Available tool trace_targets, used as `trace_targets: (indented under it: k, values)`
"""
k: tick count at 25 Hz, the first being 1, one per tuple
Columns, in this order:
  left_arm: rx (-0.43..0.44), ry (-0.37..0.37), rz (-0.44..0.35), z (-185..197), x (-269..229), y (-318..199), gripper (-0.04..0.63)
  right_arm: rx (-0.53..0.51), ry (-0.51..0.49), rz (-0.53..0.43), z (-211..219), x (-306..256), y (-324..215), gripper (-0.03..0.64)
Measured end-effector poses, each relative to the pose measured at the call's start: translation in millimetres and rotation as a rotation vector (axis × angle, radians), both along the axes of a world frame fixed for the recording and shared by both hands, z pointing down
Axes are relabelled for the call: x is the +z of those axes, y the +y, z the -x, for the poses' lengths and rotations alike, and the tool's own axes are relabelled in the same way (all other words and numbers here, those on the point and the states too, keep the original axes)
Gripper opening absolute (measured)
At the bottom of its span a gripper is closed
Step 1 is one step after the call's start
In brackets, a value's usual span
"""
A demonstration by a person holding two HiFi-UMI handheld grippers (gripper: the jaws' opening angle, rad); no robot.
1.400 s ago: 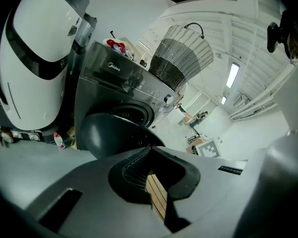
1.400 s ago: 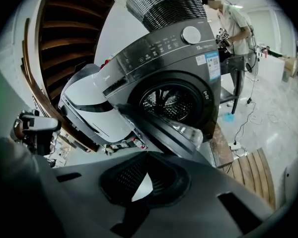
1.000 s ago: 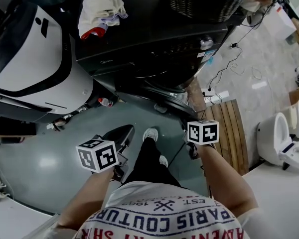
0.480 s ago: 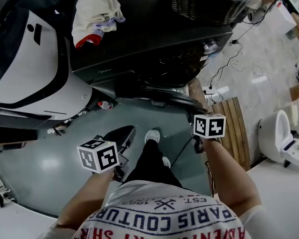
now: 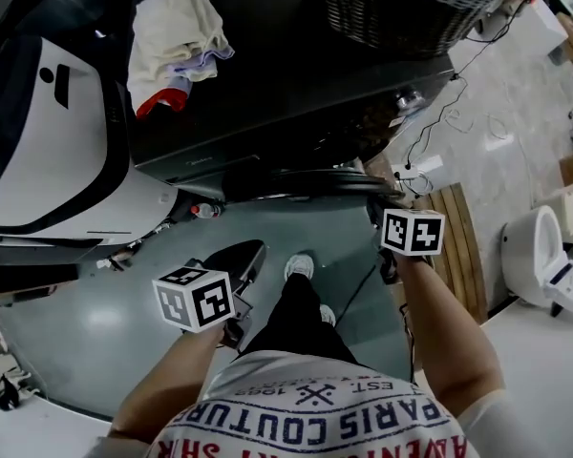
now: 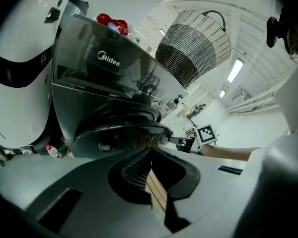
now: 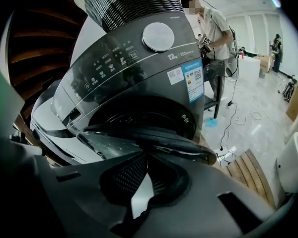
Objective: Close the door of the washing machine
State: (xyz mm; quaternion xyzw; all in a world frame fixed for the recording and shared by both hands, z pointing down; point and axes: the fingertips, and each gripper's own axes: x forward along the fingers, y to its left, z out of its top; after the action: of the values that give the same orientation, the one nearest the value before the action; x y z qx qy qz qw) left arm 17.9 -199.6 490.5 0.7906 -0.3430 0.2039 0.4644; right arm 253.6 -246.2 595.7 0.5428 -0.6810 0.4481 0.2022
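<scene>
Grey floor — right hand-held gripper outstretched at door.

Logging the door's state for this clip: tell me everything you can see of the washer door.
The door is round, dark and glossy: a plastic-looking ring around a clear bulged window. It stands partly open, swung out from the front opening of the washer, seen nearly edge-on. The shut tongs of the right gripper are at its outer rim; whether they touch it is unclear.
</scene>
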Motion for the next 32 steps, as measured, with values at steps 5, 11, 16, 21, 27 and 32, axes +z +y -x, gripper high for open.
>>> trace_targets:
  k: [5,11,16,21,27,32]
  values:
    - [0.001,-0.003,0.018,2,9,-12,0.026,-0.009,0.009,-0.018,-3,0,-26,0.021]
    - [0.005,-0.003,0.041,4,19,-22,0.026,-0.017,0.03,-0.029,-5,-1,-56,0.021]
    - [0.017,-0.009,0.048,4,25,-34,0.026,-0.03,0.044,-0.039,-5,0,-78,0.021]
    - [0.031,0.002,0.052,0,27,-42,0.026,-0.077,0.031,-0.055,-1,0,-83,0.021]
    - [0.043,0.004,0.06,-2,32,-47,0.026,-0.09,0.053,-0.094,-2,-1,-85,0.021]
    - [0.05,-0.001,0.068,2,38,-41,0.026,-0.173,0.134,-0.131,0,0,-93,0.021]
